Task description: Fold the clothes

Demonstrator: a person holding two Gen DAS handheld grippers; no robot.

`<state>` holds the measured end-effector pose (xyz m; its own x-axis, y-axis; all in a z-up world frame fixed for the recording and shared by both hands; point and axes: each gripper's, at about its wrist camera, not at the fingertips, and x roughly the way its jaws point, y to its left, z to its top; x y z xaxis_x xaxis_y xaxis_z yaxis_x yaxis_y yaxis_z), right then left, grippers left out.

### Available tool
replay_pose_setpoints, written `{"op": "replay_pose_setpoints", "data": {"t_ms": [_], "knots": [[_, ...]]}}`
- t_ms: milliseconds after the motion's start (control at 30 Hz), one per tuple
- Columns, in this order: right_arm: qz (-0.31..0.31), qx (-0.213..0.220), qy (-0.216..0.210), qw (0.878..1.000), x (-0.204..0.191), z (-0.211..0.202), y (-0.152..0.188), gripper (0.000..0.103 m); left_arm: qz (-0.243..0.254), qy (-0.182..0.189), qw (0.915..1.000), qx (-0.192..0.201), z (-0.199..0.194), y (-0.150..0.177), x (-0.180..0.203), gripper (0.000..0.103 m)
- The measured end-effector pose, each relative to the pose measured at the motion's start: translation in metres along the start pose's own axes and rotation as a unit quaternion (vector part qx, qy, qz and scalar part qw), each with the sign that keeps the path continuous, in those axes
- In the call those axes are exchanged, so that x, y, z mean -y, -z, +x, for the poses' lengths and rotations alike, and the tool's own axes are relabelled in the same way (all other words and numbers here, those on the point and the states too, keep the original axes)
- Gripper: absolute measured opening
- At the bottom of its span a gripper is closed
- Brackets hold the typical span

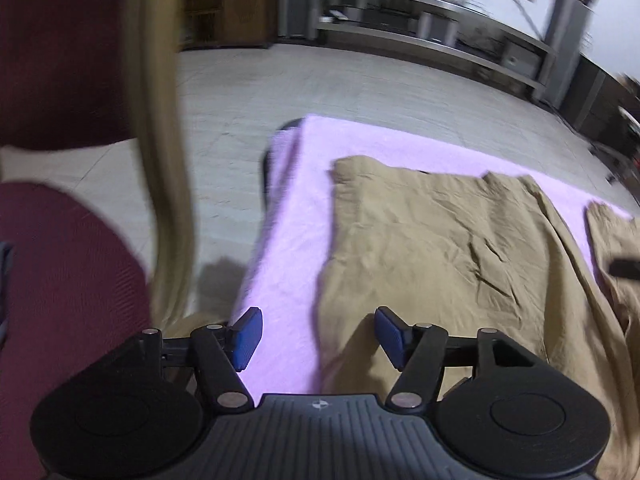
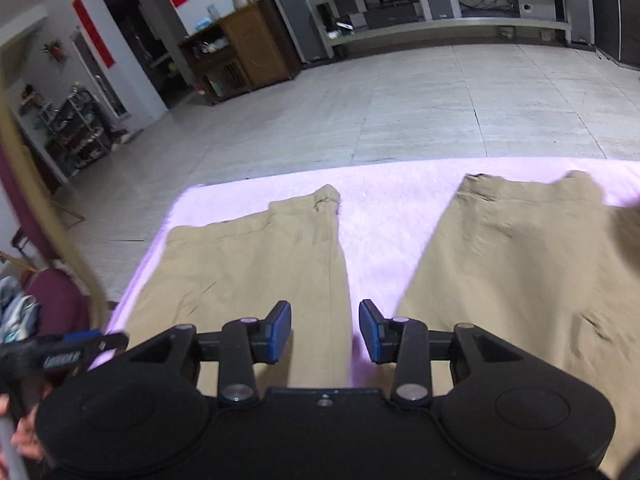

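Observation:
Khaki trousers (image 2: 248, 264) lie flat on a pink towel-covered table (image 2: 380, 216), both legs spread apart with hems toward the far edge. The left leg shows in the left wrist view (image 1: 432, 240). My left gripper (image 1: 316, 336) is open and empty, above the left edge of that leg. My right gripper (image 2: 325, 330) is open and empty, above the pink gap between the two legs (image 2: 520, 264). The left gripper's body shows at the lower left of the right wrist view (image 2: 60, 354).
The pink cover (image 1: 288, 240) ends at the table's left and far edges, with tiled floor (image 2: 400, 112) beyond. A person in dark red (image 1: 60, 280) with long blond hair (image 1: 168, 160) stands at left. Shelves (image 2: 440, 20) and a wooden cabinet (image 2: 248, 52) stand far back.

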<state>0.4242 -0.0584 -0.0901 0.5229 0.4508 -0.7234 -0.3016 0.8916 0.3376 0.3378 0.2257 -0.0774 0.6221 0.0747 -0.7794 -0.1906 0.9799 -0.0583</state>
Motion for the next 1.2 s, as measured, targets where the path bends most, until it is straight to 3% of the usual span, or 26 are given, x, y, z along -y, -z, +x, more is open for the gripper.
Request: {"op": "replay_pose_setpoints", "data": {"t_ms": [100, 167, 233, 267, 333, 400, 567, 667, 733, 767, 833, 900, 1000, 1100, 1167, 1200], "knots": [[-0.002, -0.002, 0.018, 1.000, 0.001, 0.029, -0.008, 0.038, 0.023, 0.023, 0.9994, -0.006, 0.014, 0.001, 0.004, 0.061], [0.007, -0.001, 0.018, 1.000, 0.004, 0.040, -0.011, 0.038, 0.035, 0.027, 0.9990, 0.011, 0.016, 0.003, 0.005, 0.055], [0.011, 0.002, 0.016, 1.000, 0.005, 0.049, -0.013, 0.038, 0.040, 0.035, 0.9983, 0.026, 0.014, 0.005, 0.008, 0.015], [0.009, 0.003, 0.015, 1.000, 0.005, 0.052, -0.014, 0.037, 0.038, 0.031, 0.9983, 0.031, 0.013, 0.005, 0.008, 0.006], [-0.011, -0.003, 0.015, 1.000, -0.003, 0.053, -0.016, 0.003, 0.035, 0.018, 0.9980, 0.050, 0.005, 0.009, 0.011, 0.005], [-0.069, 0.031, 0.027, 0.997, -0.021, 0.043, -0.014, 0.002, 0.046, -0.023, 0.9956, 0.078, -0.006, 0.013, 0.017, 0.004], [-0.187, 0.161, 0.074, 0.966, -0.057, 0.019, 0.006, 0.002, 0.085, -0.127, 0.9794, 0.132, -0.012, 0.027, 0.034, 0.009], [-0.193, 0.137, 0.136, 0.962, -0.058, 0.042, 0.013, 0.009, 0.095, -0.165, 0.9760, 0.107, 0.001, 0.030, 0.035, 0.019], [-0.177, 0.092, 0.153, 0.968, -0.049, 0.049, 0.012, 0.031, 0.082, -0.175, 0.9765, 0.096, -0.003, 0.026, 0.027, 0.026], [-0.165, 0.080, 0.150, 0.972, -0.044, 0.045, 0.011, 0.034, 0.059, -0.167, 0.9797, 0.094, -0.011, 0.022, 0.021, 0.029], [-0.136, 0.080, 0.126, 0.979, -0.032, 0.021, 0.010, 0.048, 0.007, -0.147, 0.9850, 0.090, -0.029, 0.013, 0.008, 0.031], [-0.095, 0.067, 0.088, 0.989, -0.019, -0.007, 0.008, 0.054, -0.018, -0.118, 0.9894, 0.083, -0.046, 0.002, 0.002, 0.031], [-0.024, 0.034, 0.018, 0.999, -0.002, -0.048, 0.009, 0.054, -0.006, -0.067, 0.9955, 0.067, -0.076, 0.006, 0.012, 0.029], [0.022, 0.008, -0.053, 0.998, 0.008, -0.079, 0.020, 0.053, 0.026, -0.003, 0.9985, 0.047, -0.100, 0.027, 0.032, 0.031], [0.041, -0.011, -0.099, 0.994, 0.012, -0.087, 0.036, 0.034, 0.054, 0.027, 0.9976, 0.034, -0.101, 0.052, 0.048, 0.032], [0.054, -0.028, -0.124, 0.990, 0.013, -0.081, 0.043, 0.018, 0.070, 0.028, 0.9967, 0.029, -0.096, 0.064, 0.055, 0.032]]}}
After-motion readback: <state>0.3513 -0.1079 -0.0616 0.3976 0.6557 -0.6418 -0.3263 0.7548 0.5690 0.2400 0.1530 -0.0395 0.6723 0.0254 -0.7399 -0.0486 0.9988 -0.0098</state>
